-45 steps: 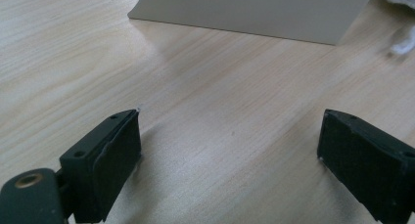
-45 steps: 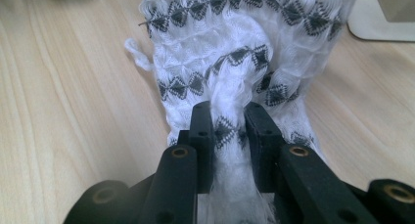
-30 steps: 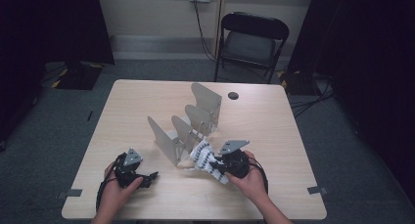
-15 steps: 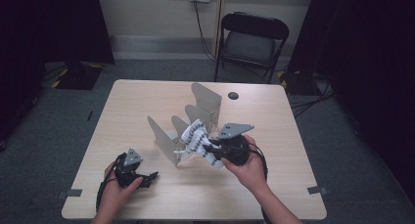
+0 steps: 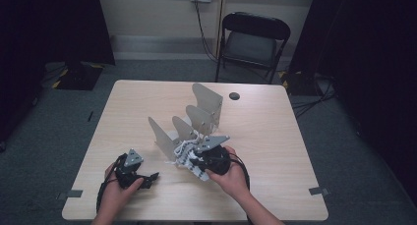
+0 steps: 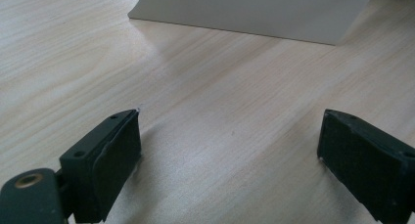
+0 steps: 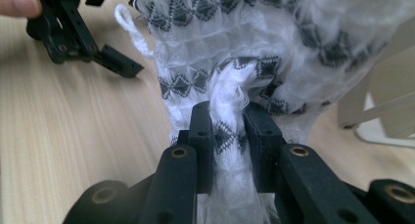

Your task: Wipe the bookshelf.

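Observation:
A white cloth with black diamond patterns [image 5: 189,158] [image 7: 274,43] hangs bunched from my right gripper [image 5: 196,162] [image 7: 227,119], whose jaws are shut on a fold of it. The cloth is lifted just in front of the grey rack of upright dividers [image 5: 189,122] in the middle of the table. My left gripper [image 5: 147,178] [image 6: 230,150] rests at the front left of the table, jaws wide open over bare wood with nothing between them. In the right gripper view the left gripper [image 7: 78,26] lies beyond the cloth at the upper left.
The light wooden table [image 5: 275,136] carries a small dark round disc [image 5: 234,96] near its far edge. A black chair [image 5: 253,41] stands behind the table. A base edge of the rack [image 6: 254,13] lies ahead of the left gripper.
My right gripper has carried the cloth up and toward the rack, then drawn back slightly to the front. The left gripper has stayed in place.

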A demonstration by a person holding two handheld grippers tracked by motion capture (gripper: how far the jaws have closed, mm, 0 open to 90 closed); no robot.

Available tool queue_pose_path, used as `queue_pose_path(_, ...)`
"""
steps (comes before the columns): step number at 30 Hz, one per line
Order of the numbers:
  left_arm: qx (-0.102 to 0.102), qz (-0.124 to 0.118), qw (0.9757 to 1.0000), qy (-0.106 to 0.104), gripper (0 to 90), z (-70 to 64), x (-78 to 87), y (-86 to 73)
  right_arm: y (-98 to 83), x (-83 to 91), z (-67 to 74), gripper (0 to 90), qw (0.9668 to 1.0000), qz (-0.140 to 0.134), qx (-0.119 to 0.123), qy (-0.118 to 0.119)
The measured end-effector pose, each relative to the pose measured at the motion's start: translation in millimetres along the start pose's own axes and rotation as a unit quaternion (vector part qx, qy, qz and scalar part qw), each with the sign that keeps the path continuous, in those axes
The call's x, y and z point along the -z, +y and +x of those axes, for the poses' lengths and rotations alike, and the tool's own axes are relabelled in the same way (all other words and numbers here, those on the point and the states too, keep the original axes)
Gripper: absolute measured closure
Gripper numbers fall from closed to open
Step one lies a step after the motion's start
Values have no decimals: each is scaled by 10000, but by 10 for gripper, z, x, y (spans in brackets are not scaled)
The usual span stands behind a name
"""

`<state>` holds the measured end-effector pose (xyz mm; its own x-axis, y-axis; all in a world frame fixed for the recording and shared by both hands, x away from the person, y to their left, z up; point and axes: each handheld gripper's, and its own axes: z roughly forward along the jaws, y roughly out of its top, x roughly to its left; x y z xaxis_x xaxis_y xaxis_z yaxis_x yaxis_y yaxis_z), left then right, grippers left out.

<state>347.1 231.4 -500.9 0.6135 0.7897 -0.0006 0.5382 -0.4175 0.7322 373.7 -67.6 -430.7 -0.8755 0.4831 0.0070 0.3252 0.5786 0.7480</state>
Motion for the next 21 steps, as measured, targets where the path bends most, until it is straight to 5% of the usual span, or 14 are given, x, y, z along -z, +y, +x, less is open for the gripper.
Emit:
queue_pose_path(10, -1, 1, 10000, 1, 90, 0, 0, 0, -252, -253, 34, 762, 9993, 335, -76, 122)
queue_pose_path(21, -4, 4, 10000, -1, 90, 0, 1, 0, -375, -262, 15, 756, 9988, 455, -96, 160)
